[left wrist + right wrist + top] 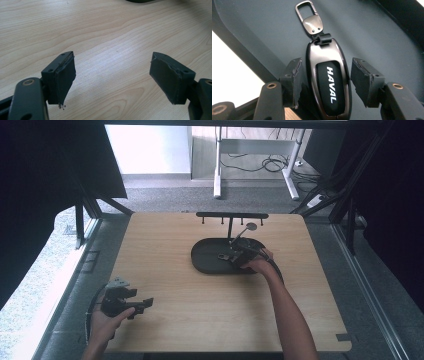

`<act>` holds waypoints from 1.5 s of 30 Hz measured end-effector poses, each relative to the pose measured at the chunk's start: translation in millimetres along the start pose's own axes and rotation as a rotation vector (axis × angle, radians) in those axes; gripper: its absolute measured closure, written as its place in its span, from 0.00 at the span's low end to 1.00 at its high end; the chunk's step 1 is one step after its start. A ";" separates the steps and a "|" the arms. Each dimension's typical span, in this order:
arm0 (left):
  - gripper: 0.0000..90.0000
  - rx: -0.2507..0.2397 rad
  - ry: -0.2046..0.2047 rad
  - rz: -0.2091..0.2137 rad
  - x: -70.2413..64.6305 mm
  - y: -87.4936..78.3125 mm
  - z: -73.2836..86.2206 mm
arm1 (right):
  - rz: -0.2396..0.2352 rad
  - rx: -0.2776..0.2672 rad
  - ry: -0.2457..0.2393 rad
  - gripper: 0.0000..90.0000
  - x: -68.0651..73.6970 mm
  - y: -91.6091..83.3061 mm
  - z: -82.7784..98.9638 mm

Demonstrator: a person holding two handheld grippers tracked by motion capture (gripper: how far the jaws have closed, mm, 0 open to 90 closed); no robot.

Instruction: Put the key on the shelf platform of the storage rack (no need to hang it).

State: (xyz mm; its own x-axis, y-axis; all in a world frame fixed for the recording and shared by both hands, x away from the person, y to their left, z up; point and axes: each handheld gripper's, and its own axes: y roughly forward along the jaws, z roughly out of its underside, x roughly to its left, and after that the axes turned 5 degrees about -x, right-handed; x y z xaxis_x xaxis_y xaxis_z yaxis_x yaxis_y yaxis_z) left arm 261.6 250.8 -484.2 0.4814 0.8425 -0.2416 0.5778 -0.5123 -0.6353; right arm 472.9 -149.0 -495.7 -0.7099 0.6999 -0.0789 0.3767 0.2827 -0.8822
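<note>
On the dark oval tray (205, 262) at mid-tabletop (175, 310): right hand-held gripper (324, 80) over a HAVAL car key fob (329, 82) lying flat on the tray floor. Jaws stand either side of the fob; a narrow gap shows at the right pad, the left pad sits just beside the casing, so the fob is not pinched. Metal clip (308, 16) of the fob points away from the gripper. Black hook rack (231, 215) rises from the tray's far edge. Left hand-held gripper (112, 77) near the tabletop's near-left corner, jaws wide apart over bare wood, nothing between them.
</note>
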 end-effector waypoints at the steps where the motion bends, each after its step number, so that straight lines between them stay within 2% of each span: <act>1: 0.23 0.000 0.001 0.000 -0.1 0.1 0.0 | 0.001 -0.003 0.001 0.48 0.5 -2.0 0.2; 10: 0.23 0.003 0.006 0.004 -0.6 0.4 -0.2 | 0.004 -0.029 0.003 0.48 3.9 -10.3 -1.4; 17: 0.23 0.002 0.007 0.002 -0.9 0.2 -0.4 | 0.004 -0.074 -0.014 0.47 9.0 -21.1 -3.3; 27: 0.23 0.000 0.009 0.004 -3.3 1.1 -0.7 | -0.015 -0.129 -0.041 0.47 25.0 -41.6 2.2; 30: 0.23 0.003 0.012 0.007 -4.3 1.5 -0.8 | -0.021 -0.154 -0.061 0.47 31.2 -50.1 11.0; 35: 0.23 0.004 0.016 0.006 -5.8 2.4 -1.0 | -0.029 -0.171 -0.063 0.46 36.7 -57.8 23.8; 36: 0.23 0.004 0.016 0.006 -6.1 2.6 -1.0 | -0.038 -0.184 -0.048 0.46 39.1 -61.7 31.7; 38: 0.23 0.007 0.018 0.006 -6.6 2.8 -0.9 | -0.038 -0.186 -0.044 0.46 40.4 -63.5 35.8; 41: 0.23 0.009 0.022 0.007 -7.6 3.1 -1.1 | -0.037 -0.211 -0.030 0.47 44.4 -70.1 55.5; 43: 0.23 0.008 0.022 0.004 -8.4 3.7 -1.0 | -0.040 -0.218 -0.018 0.47 46.1 -71.6 61.0; 45: 0.23 0.010 0.023 0.003 -9.7 4.7 -0.9 | -0.052 -0.229 0.005 0.47 50.8 -75.3 79.9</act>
State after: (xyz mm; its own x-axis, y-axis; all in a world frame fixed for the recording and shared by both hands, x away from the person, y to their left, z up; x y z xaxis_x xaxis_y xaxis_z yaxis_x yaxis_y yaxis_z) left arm 260.3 240.0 -484.1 0.4978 0.8371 -0.2269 0.5696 -0.5129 -0.6422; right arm 361.0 -187.2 -470.4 -0.7293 0.6834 -0.0335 0.4652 0.4593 -0.7567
